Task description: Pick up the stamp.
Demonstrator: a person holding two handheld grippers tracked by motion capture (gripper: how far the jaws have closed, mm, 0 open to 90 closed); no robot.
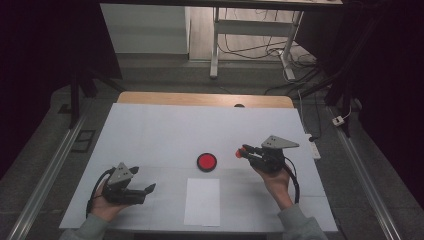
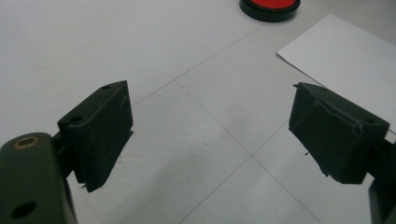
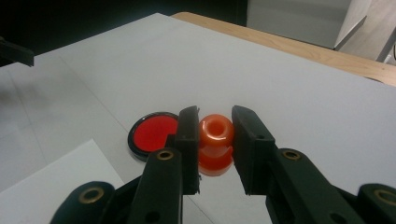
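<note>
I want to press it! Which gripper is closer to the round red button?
Right. The right gripper holds an orange piece beside the red button; the left gripper sits farther off.

The spool (image 3: 215, 142) looks like glossy, translucent orange plastic, smooth with bright highlights. The right gripper (image 3: 215, 140) has matt black jaws, with brass-coloured rivets in smooth dark plastic arms. The left gripper (image 2: 210, 135) has dull black pads with rough, nicked edges. The disc (image 3: 153, 134) is matt red in a shiny black rim. The counter (image 1: 150, 135) is smooth matt white with a wooden edge; the sheet (image 1: 202, 201) looks like plain paper.
</note>
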